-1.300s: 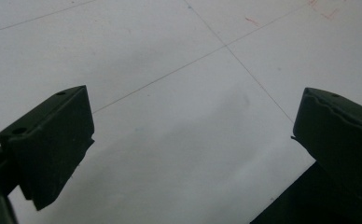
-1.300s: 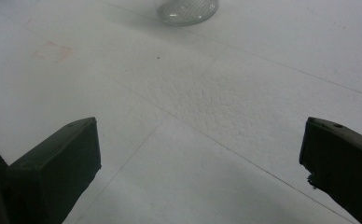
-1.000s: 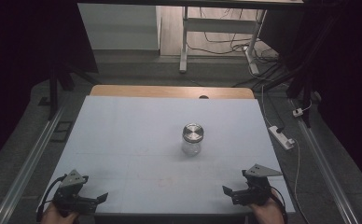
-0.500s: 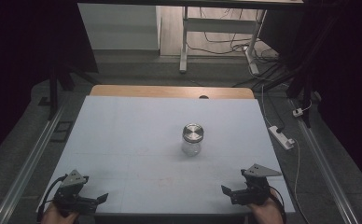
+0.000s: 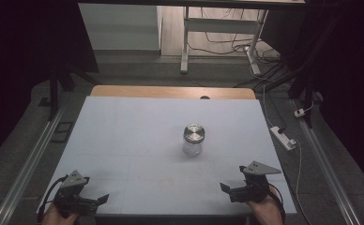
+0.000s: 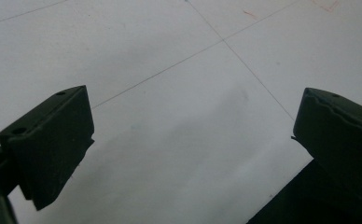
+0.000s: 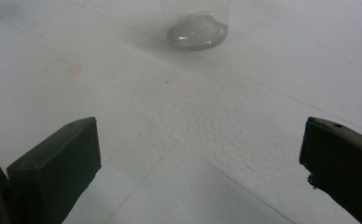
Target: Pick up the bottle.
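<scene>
While both my left gripper (image 5: 100,199) and right gripper (image 5: 225,187) sit spread wide at the table's (image 5: 124,140) near edge, I judge nothing started; next, reach forward to the lidded jar (image 5: 193,139) mid-table.

jar (image 7: 197,25) cut off by the top edge in the right gripper view, lid out of frame, contents a grey blur. both hands cut by the bottom edge in the high view. left gripper (image 6: 193,140) and right gripper (image 7: 200,163) jaws clipped at edges. faint red mark (image 5: 166,183) too small to read.
</scene>
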The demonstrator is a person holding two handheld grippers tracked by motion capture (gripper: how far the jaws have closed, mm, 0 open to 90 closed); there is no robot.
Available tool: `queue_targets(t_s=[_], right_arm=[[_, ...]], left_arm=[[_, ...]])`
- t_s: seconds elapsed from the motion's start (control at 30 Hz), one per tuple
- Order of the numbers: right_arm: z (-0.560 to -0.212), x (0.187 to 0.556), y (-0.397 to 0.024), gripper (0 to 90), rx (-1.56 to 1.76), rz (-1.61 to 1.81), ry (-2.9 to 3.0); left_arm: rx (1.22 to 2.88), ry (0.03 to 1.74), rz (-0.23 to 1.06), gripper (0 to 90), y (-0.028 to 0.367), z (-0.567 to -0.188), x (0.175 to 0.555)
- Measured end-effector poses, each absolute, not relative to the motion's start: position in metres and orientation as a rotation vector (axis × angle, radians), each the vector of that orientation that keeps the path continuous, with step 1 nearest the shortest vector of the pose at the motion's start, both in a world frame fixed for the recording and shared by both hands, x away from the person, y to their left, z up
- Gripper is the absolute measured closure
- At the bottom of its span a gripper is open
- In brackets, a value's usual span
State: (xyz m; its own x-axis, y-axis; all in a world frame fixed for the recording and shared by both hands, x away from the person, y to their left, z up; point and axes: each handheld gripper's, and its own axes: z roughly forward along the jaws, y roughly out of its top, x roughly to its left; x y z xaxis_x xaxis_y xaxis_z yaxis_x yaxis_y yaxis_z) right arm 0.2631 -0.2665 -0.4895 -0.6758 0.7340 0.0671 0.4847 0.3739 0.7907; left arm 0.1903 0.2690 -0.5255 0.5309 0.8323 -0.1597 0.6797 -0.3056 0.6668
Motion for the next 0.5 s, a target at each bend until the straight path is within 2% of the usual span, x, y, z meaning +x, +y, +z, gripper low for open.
queue_targets(t_s=[0.5], right_arm=[[-0.486, 0.274, -0.253, 0.0, 1.023, 1.236, 2.352]], left_arm=[[2.068, 1.218, 0.268, 0.0, 0.27, -0.526, 0.191]])
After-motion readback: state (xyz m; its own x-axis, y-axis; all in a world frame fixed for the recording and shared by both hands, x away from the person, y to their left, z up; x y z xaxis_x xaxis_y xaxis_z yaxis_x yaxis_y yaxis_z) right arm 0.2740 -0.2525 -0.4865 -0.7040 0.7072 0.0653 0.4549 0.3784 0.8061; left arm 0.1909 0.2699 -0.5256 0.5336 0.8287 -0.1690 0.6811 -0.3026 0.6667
